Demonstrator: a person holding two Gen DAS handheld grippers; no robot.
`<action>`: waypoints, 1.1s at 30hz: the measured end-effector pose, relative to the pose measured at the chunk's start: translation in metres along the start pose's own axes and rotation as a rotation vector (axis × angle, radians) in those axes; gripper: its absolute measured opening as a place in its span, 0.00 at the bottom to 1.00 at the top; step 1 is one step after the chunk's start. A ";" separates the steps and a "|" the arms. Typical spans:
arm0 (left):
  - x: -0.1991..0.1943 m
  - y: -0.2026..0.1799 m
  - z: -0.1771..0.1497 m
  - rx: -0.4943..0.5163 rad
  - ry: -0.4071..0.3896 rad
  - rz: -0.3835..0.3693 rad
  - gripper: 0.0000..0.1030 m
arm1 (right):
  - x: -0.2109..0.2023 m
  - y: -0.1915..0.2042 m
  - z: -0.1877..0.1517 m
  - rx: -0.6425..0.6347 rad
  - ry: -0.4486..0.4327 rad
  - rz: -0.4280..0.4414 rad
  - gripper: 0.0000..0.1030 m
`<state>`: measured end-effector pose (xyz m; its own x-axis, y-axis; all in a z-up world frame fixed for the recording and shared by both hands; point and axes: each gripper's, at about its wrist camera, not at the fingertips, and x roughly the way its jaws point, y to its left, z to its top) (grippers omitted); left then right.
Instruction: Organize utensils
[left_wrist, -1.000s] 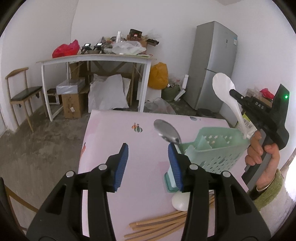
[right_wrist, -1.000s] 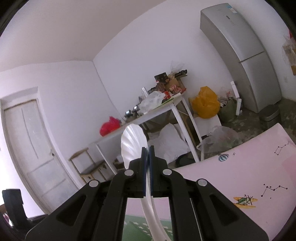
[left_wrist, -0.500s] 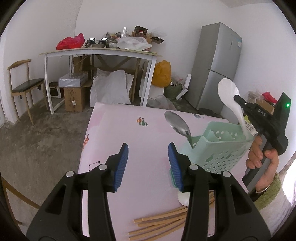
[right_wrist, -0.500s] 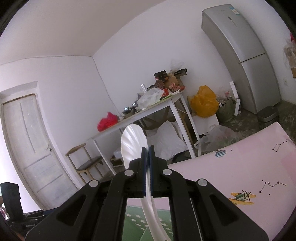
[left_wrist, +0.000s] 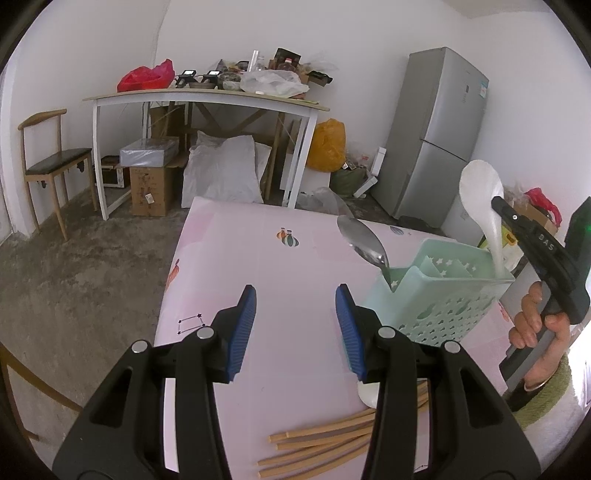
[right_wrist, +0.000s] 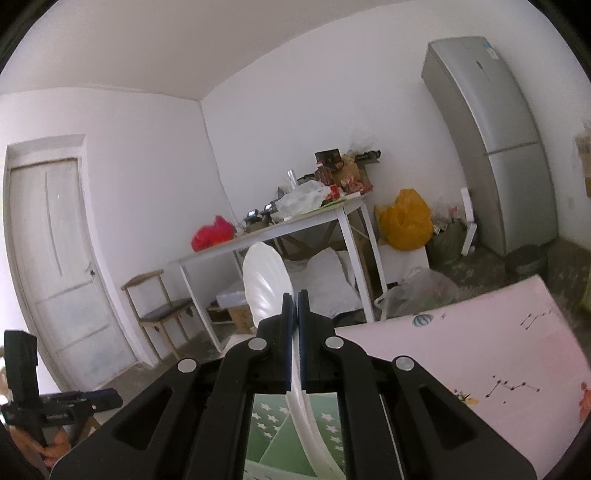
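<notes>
White plastic spoon (right_wrist: 266, 284), ribbed bowl up, is clamped in the right hand-held gripper (right_wrist: 295, 306) over the green caddy (left_wrist: 441, 295). Left hand-held gripper (left_wrist: 295, 325) gapes empty above the bench (left_wrist: 266, 266).

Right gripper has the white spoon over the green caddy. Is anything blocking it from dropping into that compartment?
Nothing visible does. The right gripper is shut on the white spoon, whose handle end already dips inside the green caddy at its far corner. The metal spoon stands in a different compartment, apart from it.

Black plastic tools (left_wrist: 295, 325) with ribbed blue pads (left_wrist: 242, 328), silver screws; a green knitted sleeve (left_wrist: 546, 393).
</notes>
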<state>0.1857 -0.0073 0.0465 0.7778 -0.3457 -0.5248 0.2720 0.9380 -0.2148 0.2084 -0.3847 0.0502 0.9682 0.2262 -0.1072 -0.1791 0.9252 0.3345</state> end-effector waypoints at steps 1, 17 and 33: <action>0.000 -0.001 -0.001 -0.001 0.000 0.001 0.41 | -0.001 0.000 0.001 0.000 0.003 0.003 0.03; -0.004 0.000 -0.004 -0.012 0.000 0.004 0.41 | -0.047 0.005 -0.011 -0.106 0.070 -0.081 0.04; -0.016 -0.010 -0.050 -0.033 0.089 -0.027 0.47 | -0.138 0.002 -0.059 0.004 0.190 -0.190 0.50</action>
<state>0.1422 -0.0129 0.0155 0.7166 -0.3727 -0.5895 0.2717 0.9277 -0.2562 0.0640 -0.3960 0.0109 0.9342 0.1019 -0.3419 0.0038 0.9555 0.2950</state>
